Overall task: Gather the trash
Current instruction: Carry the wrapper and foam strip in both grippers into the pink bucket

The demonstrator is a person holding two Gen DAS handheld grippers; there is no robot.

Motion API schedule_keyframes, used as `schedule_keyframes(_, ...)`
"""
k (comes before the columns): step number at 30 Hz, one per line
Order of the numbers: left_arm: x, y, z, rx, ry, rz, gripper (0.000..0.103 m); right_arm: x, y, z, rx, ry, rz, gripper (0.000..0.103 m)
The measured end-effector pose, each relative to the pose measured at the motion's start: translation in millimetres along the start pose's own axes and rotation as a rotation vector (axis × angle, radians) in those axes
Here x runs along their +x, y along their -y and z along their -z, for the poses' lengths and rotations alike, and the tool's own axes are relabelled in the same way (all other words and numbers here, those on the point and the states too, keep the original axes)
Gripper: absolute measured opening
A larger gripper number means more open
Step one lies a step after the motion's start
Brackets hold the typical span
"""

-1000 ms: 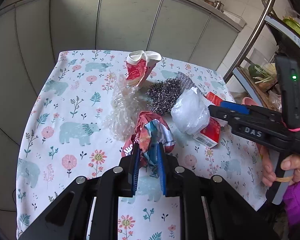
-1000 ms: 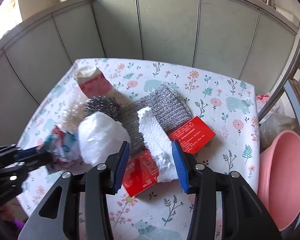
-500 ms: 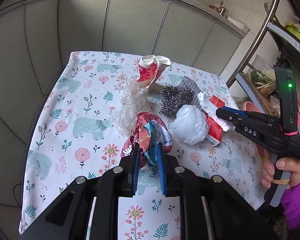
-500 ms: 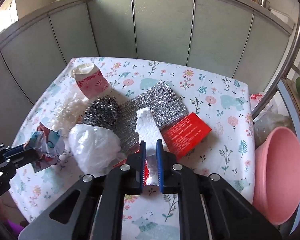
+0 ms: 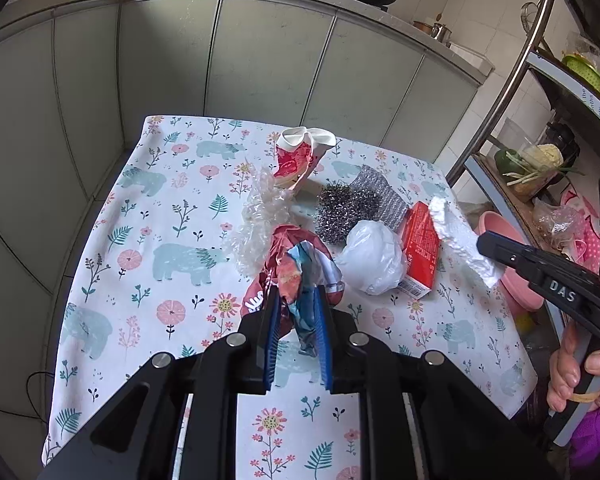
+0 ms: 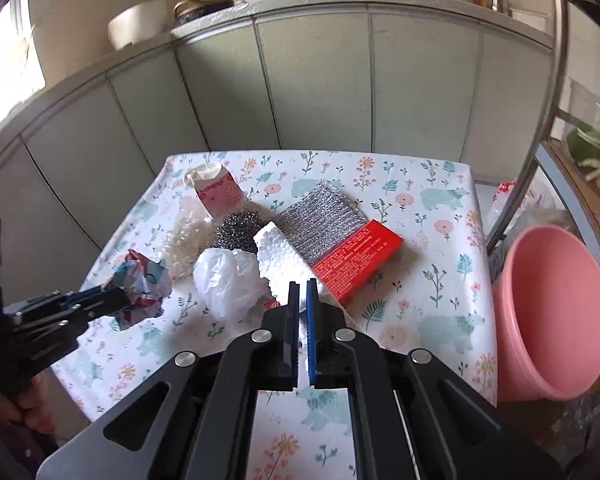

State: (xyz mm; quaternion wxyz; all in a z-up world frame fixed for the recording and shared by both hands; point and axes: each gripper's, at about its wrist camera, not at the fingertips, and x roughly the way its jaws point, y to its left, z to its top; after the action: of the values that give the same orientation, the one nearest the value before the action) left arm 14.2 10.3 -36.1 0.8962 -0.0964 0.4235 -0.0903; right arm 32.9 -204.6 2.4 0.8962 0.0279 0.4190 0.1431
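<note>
Two grips: left gripper (image 5: 296,312) pinches crumpled red-blue wrapper (image 5: 296,268); right gripper (image 6: 303,296) clamps jagged white foam (image 6: 276,258).

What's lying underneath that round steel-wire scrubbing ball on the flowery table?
The round steel-wire scouring ball rests partly on a flat silver mesh scouring pad, which sticks out behind it. The rest of its underside is hidden by the ball itself and by a crumpled white plastic bag in front.

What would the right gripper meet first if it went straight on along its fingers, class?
The right gripper, shut on the white foam piece, points toward the red box; probably that comes first, though depth is unclear.
</note>
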Motion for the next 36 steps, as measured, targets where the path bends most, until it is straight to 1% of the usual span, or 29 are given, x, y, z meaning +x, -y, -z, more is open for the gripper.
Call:
schedule_keyframes(3,-5.0,2.0,0.4,0.009,0.01,0.02,0.015,-14.9,12.9,7.6,0.08,0.014,-0.027,0.004)
schedule_keyframes(8,-16.8,11.3,-3.1,0.042,0.044,0.063,0.015,-29.4,39.3,24.7,0.208,0.013,-0.038,0.004)
schedule_keyframes(11,-20.9,24.6,-7.2,0.073,0.055,0.084,0.015,-32.5,52.0,32.8,0.256,0.017,-0.024,0.004)
schedule_keyframes(14,-21.1,42.1,-12.3,0.111,0.059,0.107,0.015,-38.4,64.9,37.9,0.3,0.036,-0.028,0.004)
schedule_keyframes(17,-18.6,61.9,-20.2,0.144,0.06,0.142,0.015,-53.2,80.9,37.5,0.331,0.085,-0.008,0.004)
schedule_keyframes(21,-11.7,100.5,-34.8,0.202,0.067,0.203,0.015,-75.1,113.6,36.3,0.376,0.156,0.054,0.004)
schedule_keyframes(26,6.9,151.2,-48.6,0.261,0.059,0.291,0.015,-94.7,155.0,40.2,0.436,0.208,0.148,0.004)
schedule_keyframes(28,18.1,174.9,-53.9,0.275,0.051,0.343,0.015,-98.5,169.9,42.9,0.455,0.217,0.178,0.004)
schedule_keyframes(30,30.5,199.2,-56.7,0.299,0.043,0.375,0.015,-99.2,185.7,45.5,0.481,0.219,0.206,0.004)
schedule_keyframes(32,41.5,216.5,-57.3,0.323,0.033,0.4,0.015,-97.3,197.7,47.8,0.499,0.217,0.222,0.004)
schedule_keyframes(35,64.0,247.9,-52.3,0.357,-0.005,0.446,0.015,-87.5,216.2,51.9,0.527,0.203,0.253,0.004)
schedule_keyframes(36,70.1,256.4,-50.2,0.367,-0.017,0.451,0.015,-84.8,219.3,53.9,0.532,0.197,0.257,0.004)
